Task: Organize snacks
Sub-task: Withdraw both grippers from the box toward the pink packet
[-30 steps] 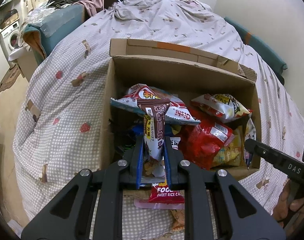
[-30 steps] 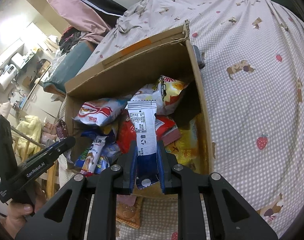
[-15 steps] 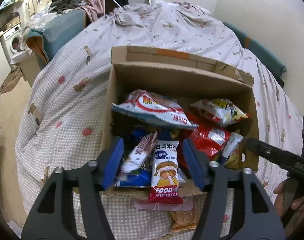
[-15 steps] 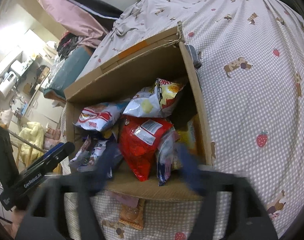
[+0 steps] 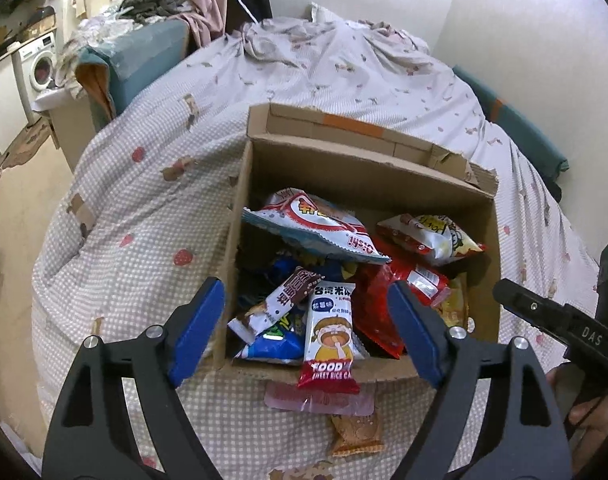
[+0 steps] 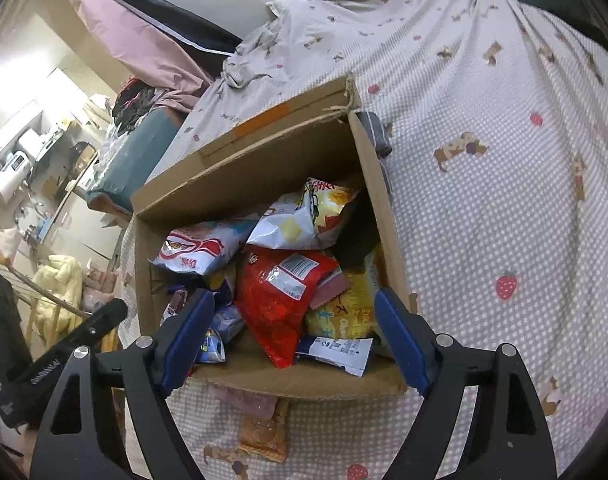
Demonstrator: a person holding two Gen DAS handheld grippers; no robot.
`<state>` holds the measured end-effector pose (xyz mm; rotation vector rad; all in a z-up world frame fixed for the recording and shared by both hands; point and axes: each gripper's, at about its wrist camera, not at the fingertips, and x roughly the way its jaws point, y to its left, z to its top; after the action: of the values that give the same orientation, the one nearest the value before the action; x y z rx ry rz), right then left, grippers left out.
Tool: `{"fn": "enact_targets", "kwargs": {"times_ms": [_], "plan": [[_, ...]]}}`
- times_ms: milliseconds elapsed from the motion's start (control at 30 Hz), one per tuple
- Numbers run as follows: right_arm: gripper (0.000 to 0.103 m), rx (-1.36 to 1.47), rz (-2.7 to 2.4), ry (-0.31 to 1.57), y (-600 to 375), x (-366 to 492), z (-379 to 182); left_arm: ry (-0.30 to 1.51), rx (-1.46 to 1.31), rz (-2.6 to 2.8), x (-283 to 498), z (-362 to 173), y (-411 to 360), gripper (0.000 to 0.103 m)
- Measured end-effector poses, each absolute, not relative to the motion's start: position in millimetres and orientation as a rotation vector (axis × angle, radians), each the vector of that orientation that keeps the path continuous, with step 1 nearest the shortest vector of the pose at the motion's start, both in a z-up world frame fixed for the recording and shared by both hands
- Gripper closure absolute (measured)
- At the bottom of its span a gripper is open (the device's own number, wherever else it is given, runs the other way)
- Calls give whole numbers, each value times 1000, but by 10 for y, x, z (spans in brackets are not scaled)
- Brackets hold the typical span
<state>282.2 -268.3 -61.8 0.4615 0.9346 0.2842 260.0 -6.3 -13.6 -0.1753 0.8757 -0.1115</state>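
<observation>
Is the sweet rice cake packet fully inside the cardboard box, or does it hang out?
It hangs out: the sweet rice cake packet droops over the front edge of the cardboard box.

The rice-cake pack (image 5: 331,342), hanging over the near rim of the box (image 5: 367,168), reads "FOOD" and "SWEET RICE CA", with Chinese characters at its top. Behind it in the box, the big white bag (image 5: 315,226) shows "Oishi" upside down. Right of the box, the other claw's arm (image 5: 559,322) bears "DAS". In the right wrist view, the white bag (image 6: 202,250) again shows "Oishi".
</observation>
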Motion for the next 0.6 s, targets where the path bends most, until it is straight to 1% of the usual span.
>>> {"fn": "enact_targets", "kwargs": {"times_ms": [67,100,133,200,267,333,600], "plan": [[18,464,288,931,-2676,2768,-596,867,-179,-111,2522,-82,-39,15],[18,472,291,930,-2674,2715,-579,866,-182,-113,2501,-67,-29,7],[18,476,293,930,-2676,2680,-571,864,-189,-120,2453,-50,-18,4],[18,485,304,930,-2669,2583,-540,879,-192,-123,2375,-68,-6,4],[12,484,335,932,-2632,2484,-510,898,-210,-111,2283,-113,34,4],[8,464,338,927,-2598,2389,-485,921,-228,-102,2196,-156,78,4],[8,463,324,982,-2541,2067,-629,1000,-255,-36,1850,-319,275,4]]}}
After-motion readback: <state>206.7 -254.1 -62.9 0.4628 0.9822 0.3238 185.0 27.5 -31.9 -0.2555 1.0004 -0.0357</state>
